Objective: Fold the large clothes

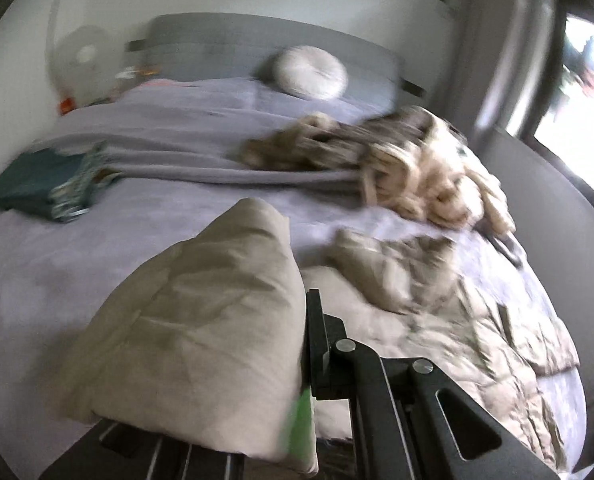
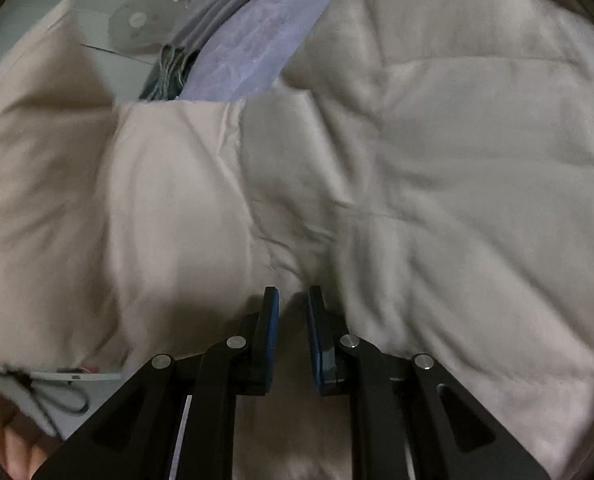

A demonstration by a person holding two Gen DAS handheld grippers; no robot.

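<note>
A large beige quilted garment (image 1: 437,312) lies crumpled on the lilac bed (image 1: 77,264). My left gripper (image 1: 301,360) is shut on a thick fold of it (image 1: 201,320), raised above the bed; the left finger is hidden under the cloth. In the right wrist view the same beige garment (image 2: 437,160) fills the frame. My right gripper (image 2: 293,312) has its blue-padded fingers (image 2: 273,328) a narrow gap apart with a fold of the beige cloth pinched between them.
A pile of cream and brown clothes (image 1: 397,164) lies at the bed's far right. Folded teal clothes (image 1: 41,184) sit at the left edge. A round cushion (image 1: 311,72) leans on the grey headboard (image 1: 217,44). A fan (image 1: 81,56) stands left, a window (image 1: 589,92) right.
</note>
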